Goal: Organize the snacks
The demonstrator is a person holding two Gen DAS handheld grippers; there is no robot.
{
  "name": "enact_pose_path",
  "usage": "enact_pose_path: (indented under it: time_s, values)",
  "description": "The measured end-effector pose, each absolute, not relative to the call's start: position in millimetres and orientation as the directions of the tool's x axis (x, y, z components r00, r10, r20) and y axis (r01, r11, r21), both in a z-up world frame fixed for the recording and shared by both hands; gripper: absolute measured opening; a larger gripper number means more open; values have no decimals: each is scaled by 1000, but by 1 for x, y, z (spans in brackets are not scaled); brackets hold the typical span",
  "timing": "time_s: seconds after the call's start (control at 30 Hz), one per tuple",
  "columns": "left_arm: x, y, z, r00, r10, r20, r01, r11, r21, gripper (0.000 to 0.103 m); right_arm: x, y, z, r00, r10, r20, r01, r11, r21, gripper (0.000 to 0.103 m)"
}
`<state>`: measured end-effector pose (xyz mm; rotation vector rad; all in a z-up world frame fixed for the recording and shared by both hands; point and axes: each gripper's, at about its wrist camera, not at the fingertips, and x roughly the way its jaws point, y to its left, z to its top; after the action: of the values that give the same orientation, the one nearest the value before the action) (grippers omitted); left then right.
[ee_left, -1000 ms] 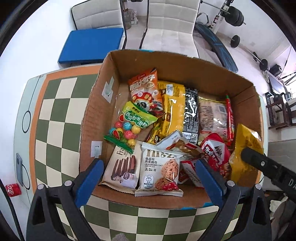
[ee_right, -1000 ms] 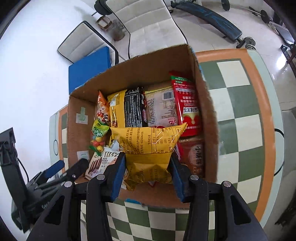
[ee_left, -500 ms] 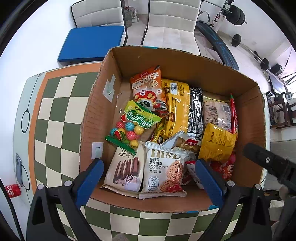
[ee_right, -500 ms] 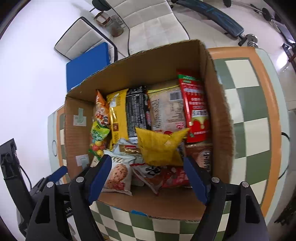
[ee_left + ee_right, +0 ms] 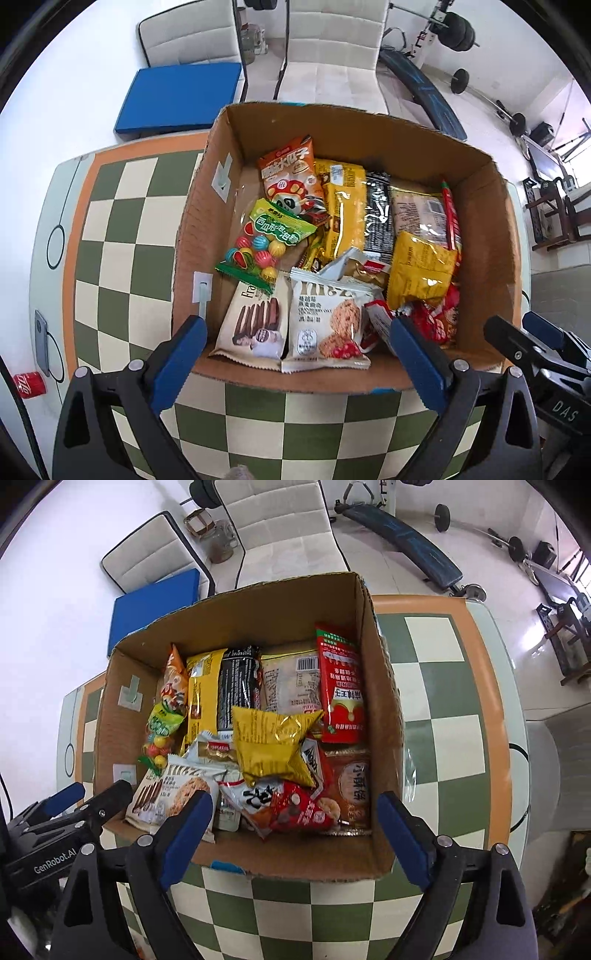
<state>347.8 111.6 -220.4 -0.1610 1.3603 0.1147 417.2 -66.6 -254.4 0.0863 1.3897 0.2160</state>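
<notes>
An open cardboard box [image 5: 369, 147] [image 5: 258, 613] stands on the checkered table and holds several snack packs. A yellow foil bag [image 5: 419, 271] [image 5: 275, 744] lies loose on top of the other packs at the box's right middle. A cookie pack [image 5: 325, 321] and a chocolate stick pack [image 5: 255, 317] lie at the near side. My left gripper [image 5: 295, 354] is open and empty over the near box edge. My right gripper [image 5: 295, 827] is open and empty above the near box edge, apart from the yellow bag.
The green and cream checkered table [image 5: 110, 229] [image 5: 450, 701] has an orange border. A red can [image 5: 29, 384] lies off its left edge. A blue cushion [image 5: 181, 96] and white chairs [image 5: 332, 55] stand behind the box. Gym gear is at the far right.
My right gripper opened and let go of the yellow foil bag, which dropped onto the packs in the box. The right gripper then drew back. The left gripper stayed open.
</notes>
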Motion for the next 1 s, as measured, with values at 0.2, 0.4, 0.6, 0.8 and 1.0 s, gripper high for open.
enact_pose_path:
  time_s: [0.2,0.4,0.6,0.8,1.0]
  values:
    - [324,101,-185,281,25,-959,-140,990,-15,102,392,-68,-232,219,184,-958,-113,980,163,93]
    - [288,97,-143,356,18,-934,-119,993,-26,102,355,-77,-185,310,161,-937,-118,984,130,94]
    - [244,98,-101,416,13,-909,-118,992,-40,102,309,-83,-141,370,169,-913,-136,983,126,94]
    - [201,98,-61,461,6,-887,-122,991,-56,102,252,-92,-95,440,172,-881,-143,982,120,94]
    - [172,95,-33,501,-9,-865,-116,990,-77,102,210,-97,-53,511,161,-845,-149,984,98,95]
